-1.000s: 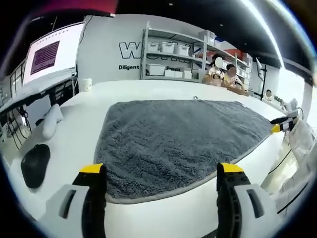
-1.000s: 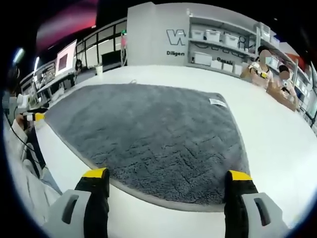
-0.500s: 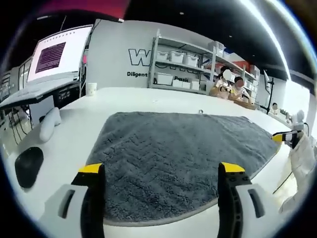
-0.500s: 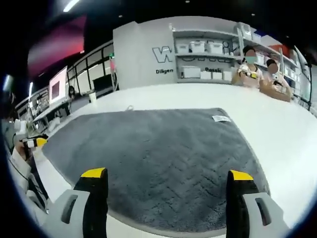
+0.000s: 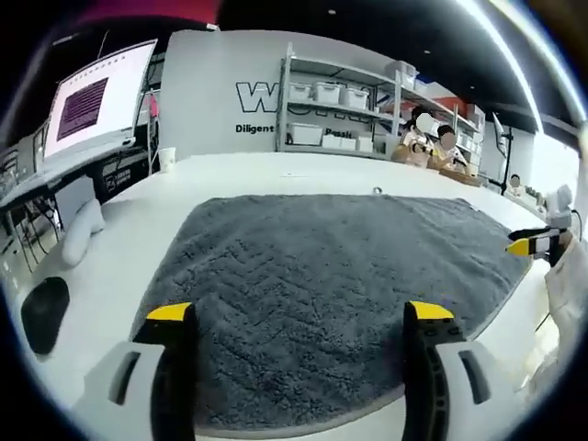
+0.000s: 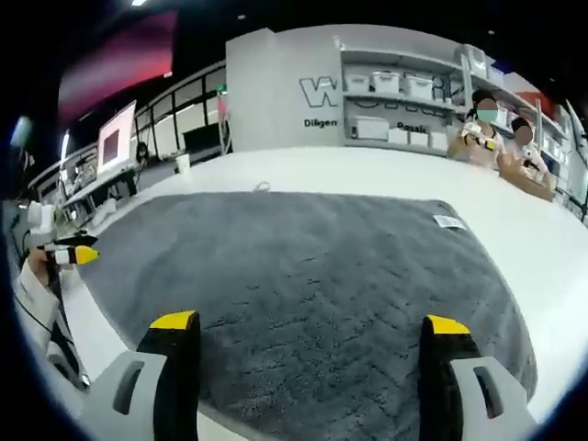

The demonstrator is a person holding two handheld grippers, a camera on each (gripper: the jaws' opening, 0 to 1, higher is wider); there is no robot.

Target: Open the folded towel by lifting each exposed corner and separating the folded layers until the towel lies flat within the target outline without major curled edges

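Note:
A grey towel point(image 5: 340, 276) lies spread out flat on the white table point(image 5: 239, 175), its edges even and uncurled. The same towel point(image 6: 303, 276) has a small white label point(image 6: 449, 221) near its far right side. My left gripper point(image 5: 299, 322) stands open over the towel's near edge, holding nothing. My right gripper point(image 6: 308, 331) is also open and empty above the near part of the towel. The right gripper's yellow tip point(image 5: 525, 245) comes into the left gripper view at the right. The left gripper's tip point(image 6: 78, 256) appears at the left of the right gripper view.
A black mouse point(image 5: 44, 312) and a white object point(image 5: 81, 225) lie on the table at the left. A white cup point(image 5: 165, 158) stands at the far edge. Shelves with white bins point(image 5: 331, 115) line the back wall; people point(image 6: 501, 138) sit at the far right.
Both views have shifted forward and lower over the towel, so its near edge now sits closer under the jaws. The towel itself has stayed flat and both grippers remain open.

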